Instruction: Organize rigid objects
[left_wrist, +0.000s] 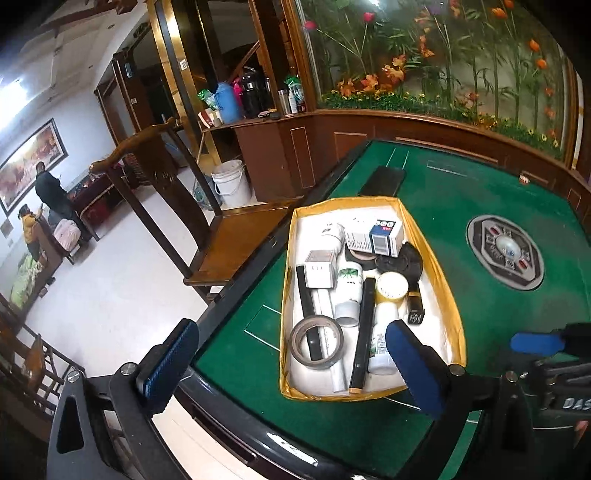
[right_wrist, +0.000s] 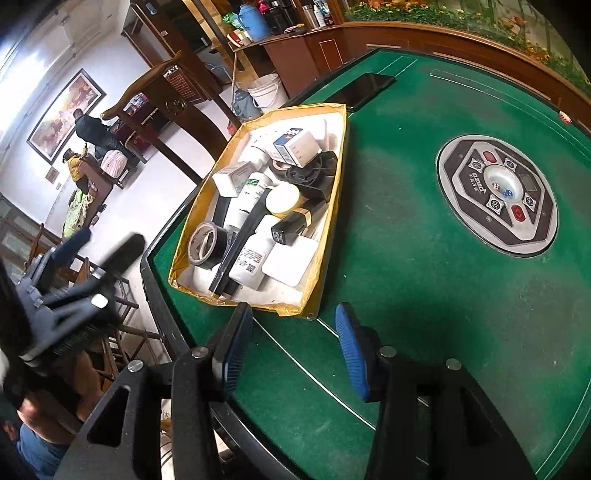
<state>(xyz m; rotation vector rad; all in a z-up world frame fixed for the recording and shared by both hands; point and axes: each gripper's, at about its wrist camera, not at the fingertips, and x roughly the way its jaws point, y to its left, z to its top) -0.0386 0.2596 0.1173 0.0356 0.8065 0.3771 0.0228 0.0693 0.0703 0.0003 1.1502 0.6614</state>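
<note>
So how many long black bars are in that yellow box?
2 black bars: one at the grey tape roll on the left, the other along the middle beside a white bottle. Others may be hidden.

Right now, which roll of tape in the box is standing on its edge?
The grey-black roll of tape at the box's near left corner, its hole facing sideways. The pale yellow roll lies flat mid-box.

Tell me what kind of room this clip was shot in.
Probably a home living or games room. The work surface is a green felt mahjong table with a central dice console; carved wooden chairs, a framed painting and a counter with thermos flasks stand around it.
</note>
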